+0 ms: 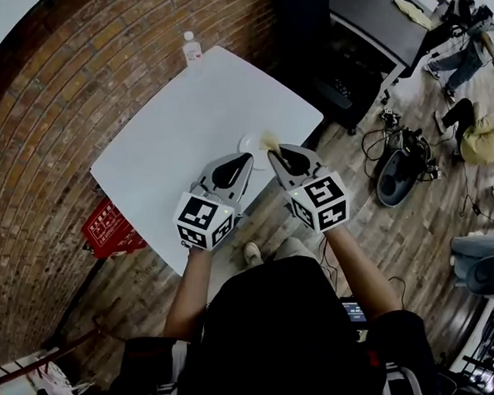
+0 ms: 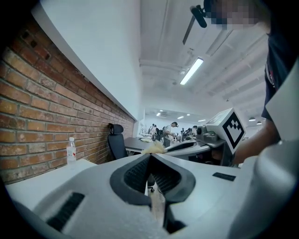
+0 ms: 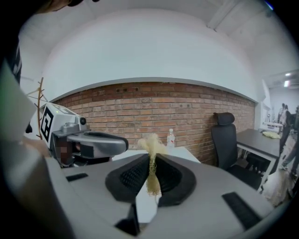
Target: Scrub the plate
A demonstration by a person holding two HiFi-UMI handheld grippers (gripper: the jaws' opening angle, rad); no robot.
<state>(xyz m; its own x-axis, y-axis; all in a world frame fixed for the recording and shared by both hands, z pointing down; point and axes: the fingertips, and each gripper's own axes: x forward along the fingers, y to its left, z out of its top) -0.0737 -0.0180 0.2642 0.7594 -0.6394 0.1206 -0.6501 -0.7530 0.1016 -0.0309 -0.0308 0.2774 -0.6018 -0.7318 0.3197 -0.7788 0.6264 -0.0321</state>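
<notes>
White plate [image 1: 249, 141] on white table [image 1: 167, 137]: it lies close to the table edge nearest us, about midway along that edge, and nothing holds it. Part of it is hidden behind the two gripper tips in the head view.

Left gripper [image 2: 150, 156]: jaws together, nothing between them. Right gripper [image 3: 151, 156]: clamped on a yellowish fibrous scrubber [image 3: 150, 140], a tuft showing above the pads and a strand hanging below. Both grippers sit side by side near the plate and point almost level, so neither gripper view shows it. We cannot tell their height above it.

Risks as we judge them:
- Plate slides. With no hold on it, a scrubbing stroke toward us could push it over the near edge onto the floor.
- Left gripper must open before it can steady the rim. Coming down closed would only nudge the plate.
- Scrubber grip looks narrow, pinched on a thin part. Hard rubbing might drag it out of the pads.
- Gripper tips are near each other, so they may knock together over a small plate.
- Low contrast between plate and table makes the rim hard to place.
</notes>
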